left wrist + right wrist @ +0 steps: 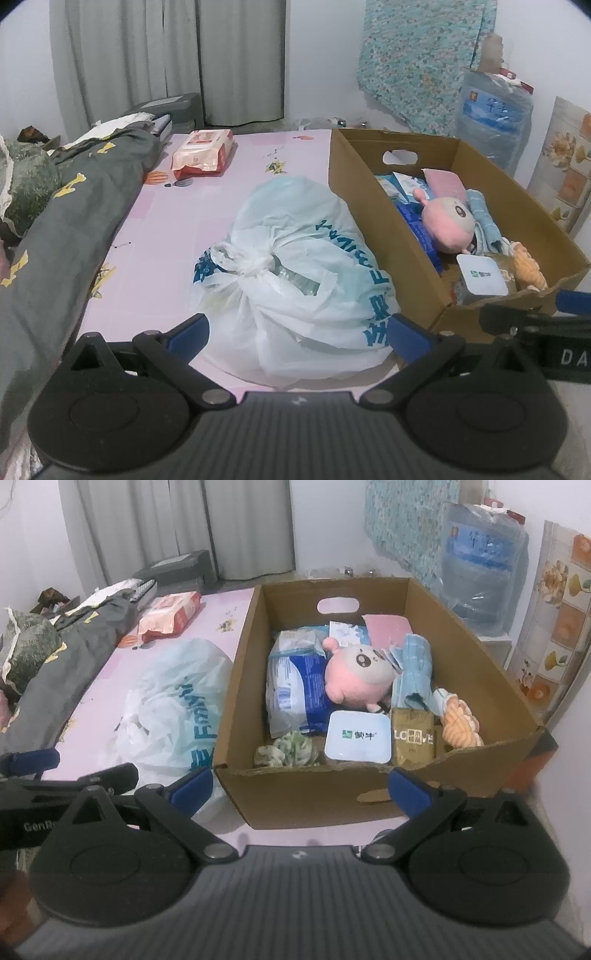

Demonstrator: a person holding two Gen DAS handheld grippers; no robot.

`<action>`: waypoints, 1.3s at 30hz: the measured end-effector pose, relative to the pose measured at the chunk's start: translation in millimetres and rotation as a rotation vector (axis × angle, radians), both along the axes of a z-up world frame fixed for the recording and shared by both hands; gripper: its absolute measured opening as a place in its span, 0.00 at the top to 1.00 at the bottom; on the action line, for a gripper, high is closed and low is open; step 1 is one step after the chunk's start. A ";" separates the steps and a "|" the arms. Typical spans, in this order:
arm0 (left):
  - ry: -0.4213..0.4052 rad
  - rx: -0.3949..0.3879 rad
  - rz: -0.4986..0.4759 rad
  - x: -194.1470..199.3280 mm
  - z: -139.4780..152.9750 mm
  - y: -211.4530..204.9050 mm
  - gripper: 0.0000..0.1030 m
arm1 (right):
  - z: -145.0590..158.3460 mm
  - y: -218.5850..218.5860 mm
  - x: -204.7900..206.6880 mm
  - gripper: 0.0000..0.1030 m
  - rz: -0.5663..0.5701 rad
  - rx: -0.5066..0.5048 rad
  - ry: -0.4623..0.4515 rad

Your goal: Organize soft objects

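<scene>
A grey quilt [74,206] printed with yellow shapes is seen bunched along the left edge of a bed covered by a pink sheet [166,236]. Toward the far end of the sheet, a red-and-white wipes pack [203,151] is laid flat, well apart from everything else. Near the middle, a knotted white bag [291,273] with blue lettering is slumped on the sheet, its right side touching the wall of a cardboard box [243,686].

The left tongs [299,332] are held apart and empty, low over the near end of the bag, one blue tip on either side of it. The right tongs [301,788] are likewise spread and empty, poised at the near wall of the box, with nothing between the tips.

Inside the box, a blue-and-white packet [291,686] is propped against the left side, with a green floral scrunchie [288,751] in the near left corner. A pink plush [356,675] is lying in the middle, resting partly on the packet. In front of it a white carton [357,740] and a brown sachet [412,738] are placed side by side. A blue cloth [413,672] is rumpled just right of the plush, and an orange knitted toy [460,725] is tucked against the right wall. A pink pad [388,626] is leaned at the far end, below the handle cut-out.
</scene>
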State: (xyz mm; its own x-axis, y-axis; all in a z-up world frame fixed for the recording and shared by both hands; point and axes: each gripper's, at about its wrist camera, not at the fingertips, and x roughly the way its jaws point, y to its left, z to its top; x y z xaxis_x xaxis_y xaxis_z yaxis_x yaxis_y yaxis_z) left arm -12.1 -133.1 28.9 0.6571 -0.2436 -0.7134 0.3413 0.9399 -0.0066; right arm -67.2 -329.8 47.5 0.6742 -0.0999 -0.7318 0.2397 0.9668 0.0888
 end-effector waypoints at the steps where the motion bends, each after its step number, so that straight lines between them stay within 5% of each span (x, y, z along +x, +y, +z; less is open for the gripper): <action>1: 0.002 0.000 0.002 0.4 -0.4 0.1 0.00 | -0.7 0.3 0.0 0.01 0.000 0.002 0.001; 39: 0.049 0.031 0.010 10.8 -10.1 -8.1 0.01 | -14.2 -5.2 12.8 0.01 -0.005 -0.001 0.049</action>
State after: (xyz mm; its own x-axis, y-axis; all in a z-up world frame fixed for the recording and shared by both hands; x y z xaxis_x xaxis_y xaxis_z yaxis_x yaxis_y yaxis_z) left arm -1.3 -141.2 18.9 0.6239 -0.2142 -0.7516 0.3317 0.9434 0.0065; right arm -54.5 -334.9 33.4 0.6371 -0.1038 -0.7638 0.2488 0.9655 0.0763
